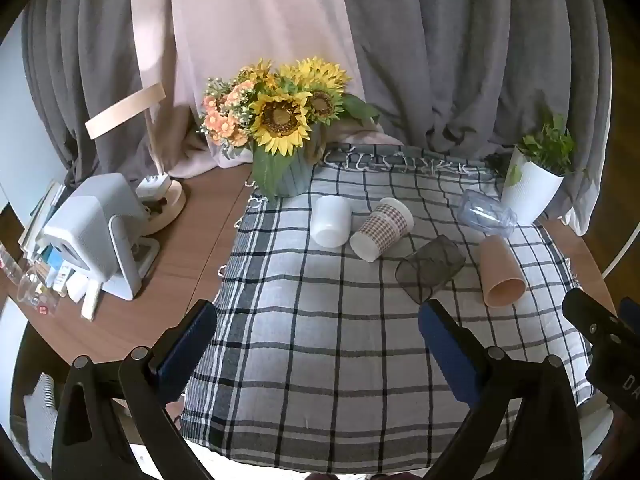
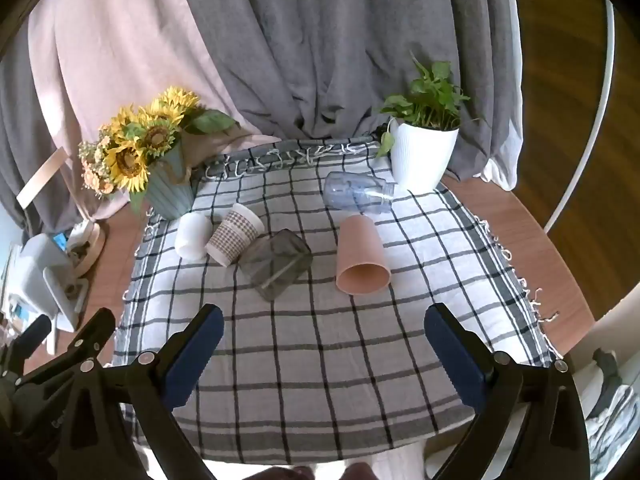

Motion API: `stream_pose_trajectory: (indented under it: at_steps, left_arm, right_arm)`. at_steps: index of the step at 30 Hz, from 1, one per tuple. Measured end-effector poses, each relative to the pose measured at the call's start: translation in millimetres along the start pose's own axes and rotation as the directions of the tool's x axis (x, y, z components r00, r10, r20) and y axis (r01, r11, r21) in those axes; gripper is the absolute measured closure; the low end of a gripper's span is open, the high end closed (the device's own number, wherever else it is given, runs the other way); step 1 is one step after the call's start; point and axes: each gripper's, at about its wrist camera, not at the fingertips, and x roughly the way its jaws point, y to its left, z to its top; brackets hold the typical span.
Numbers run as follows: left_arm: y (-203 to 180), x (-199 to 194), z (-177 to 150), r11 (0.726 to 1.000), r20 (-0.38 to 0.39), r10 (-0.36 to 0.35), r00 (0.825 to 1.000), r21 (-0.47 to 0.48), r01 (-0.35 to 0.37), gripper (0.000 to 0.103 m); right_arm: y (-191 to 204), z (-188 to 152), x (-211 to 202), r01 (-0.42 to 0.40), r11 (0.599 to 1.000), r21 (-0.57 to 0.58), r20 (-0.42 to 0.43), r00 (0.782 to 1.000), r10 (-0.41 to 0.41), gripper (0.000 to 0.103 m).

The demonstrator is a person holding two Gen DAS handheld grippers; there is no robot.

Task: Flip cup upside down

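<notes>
Several cups lie on their sides on a checked cloth (image 1: 320,340): a white cup (image 1: 330,220), a patterned paper cup (image 1: 382,228), a dark see-through square cup (image 1: 430,268), a peach cup (image 1: 500,272) and a clear bluish cup (image 1: 486,214). They also show in the right wrist view: white (image 2: 192,236), patterned (image 2: 236,234), dark (image 2: 278,264), peach (image 2: 362,256), clear (image 2: 358,192). My left gripper (image 1: 318,320) is open and empty, short of the cups. My right gripper (image 2: 324,322) is open and empty, just in front of the dark and peach cups.
A sunflower vase (image 1: 284,176) stands at the cloth's back left, a white plant pot (image 1: 528,192) at the back right. A white device (image 1: 100,236), a lamp base (image 1: 164,204) and clutter sit on the wooden table (image 1: 192,248) to the left. Curtains hang behind.
</notes>
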Motion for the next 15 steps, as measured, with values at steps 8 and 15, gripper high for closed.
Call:
stream_pose_trajectory:
  at_steps: [8,15]
  left_arm:
    - [0.6,-1.6,-0.8,1.000,-0.002,-0.005,1.000,-0.007,0.005,0.000]
    - [-0.5,0.1,0.5,1.000,0.015,-0.009,1.000,0.002,0.009,0.000]
  right_arm:
    - [4.4,-1.6,0.7,0.005,1.000,-0.001,0.006,1.000,-0.005,0.002]
    - [10.5,3.7,0.5,0.002,1.000,-0.001,0.005,1.000,-0.002,0.002]
